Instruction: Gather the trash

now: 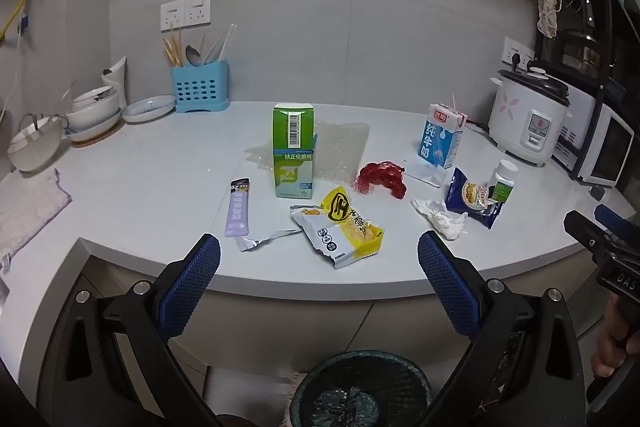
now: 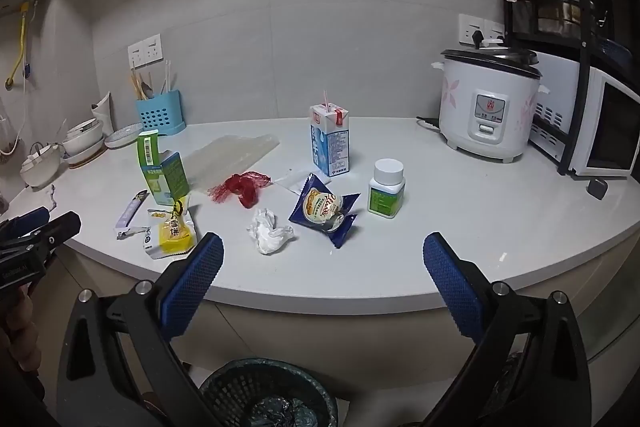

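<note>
The trash lies scattered across the middle of the white bench (image 1: 132,183). Nearest its front edge is a yellow-and-white torn snack wrapper (image 1: 344,231), with a flat lilac sachet (image 1: 237,209) just to its left and a crumpled white tissue (image 2: 270,231) to its right. Behind the tissue sit a dark blue foil snack packet (image 2: 326,211) and a bunched red mesh net (image 2: 244,187). Farther back stand an upright green-and-white cardboard medicine box (image 1: 293,151), its top flap open, and a blue-and-white milk carton (image 2: 330,143) with a straw; a small white-capped pill bottle with a green label (image 2: 386,193) stands right of the packet. Under the bench edge sits a dark mesh wastebasket (image 2: 268,393) holding a crumpled liner. The left tongs (image 1: 319,251) and right tongs (image 2: 323,251) both hover before the bench, blue pads wide apart, nothing between them.
</note>
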Demonstrator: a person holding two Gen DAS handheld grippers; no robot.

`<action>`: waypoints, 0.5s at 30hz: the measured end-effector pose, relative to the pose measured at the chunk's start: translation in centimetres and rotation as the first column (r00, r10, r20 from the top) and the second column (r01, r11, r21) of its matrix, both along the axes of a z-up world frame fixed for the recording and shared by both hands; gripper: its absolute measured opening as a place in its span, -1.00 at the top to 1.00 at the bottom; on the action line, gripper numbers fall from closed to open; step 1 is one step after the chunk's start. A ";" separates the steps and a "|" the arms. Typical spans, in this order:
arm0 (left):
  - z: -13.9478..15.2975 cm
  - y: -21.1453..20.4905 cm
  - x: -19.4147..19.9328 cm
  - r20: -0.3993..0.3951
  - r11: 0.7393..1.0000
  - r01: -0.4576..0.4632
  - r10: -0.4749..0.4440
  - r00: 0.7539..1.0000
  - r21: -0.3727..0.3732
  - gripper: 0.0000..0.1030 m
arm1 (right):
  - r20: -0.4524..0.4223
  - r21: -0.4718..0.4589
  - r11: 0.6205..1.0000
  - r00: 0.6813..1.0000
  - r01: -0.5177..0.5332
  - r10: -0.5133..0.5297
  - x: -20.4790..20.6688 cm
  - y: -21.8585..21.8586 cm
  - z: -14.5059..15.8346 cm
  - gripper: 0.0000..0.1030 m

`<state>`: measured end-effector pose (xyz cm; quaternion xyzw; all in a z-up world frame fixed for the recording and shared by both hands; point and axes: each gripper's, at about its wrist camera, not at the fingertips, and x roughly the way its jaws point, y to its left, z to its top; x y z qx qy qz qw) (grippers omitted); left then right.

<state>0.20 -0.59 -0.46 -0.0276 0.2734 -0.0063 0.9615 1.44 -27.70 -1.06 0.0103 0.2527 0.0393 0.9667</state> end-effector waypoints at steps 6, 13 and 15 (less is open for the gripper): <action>0.0 0.1 -0.2 -0.003 1.000 0.003 -0.003 1.000 -0.006 -0.89 | 0.001 -0.006 1.000 1.000 0.010 -0.010 0.0 0.2 -0.3 -0.86; 0.2 -0.1 -0.2 -0.002 1.000 0.004 -0.004 1.000 0.002 -0.89 | 0.004 -0.008 1.000 1.000 0.016 -0.016 -0.1 0.0 -0.3 -0.86; 0.1 -0.1 -0.2 -0.001 1.000 0.004 -0.004 1.000 -0.001 -0.89 | 0.006 -0.008 1.000 1.000 0.016 -0.016 -0.2 -0.1 -0.3 -0.86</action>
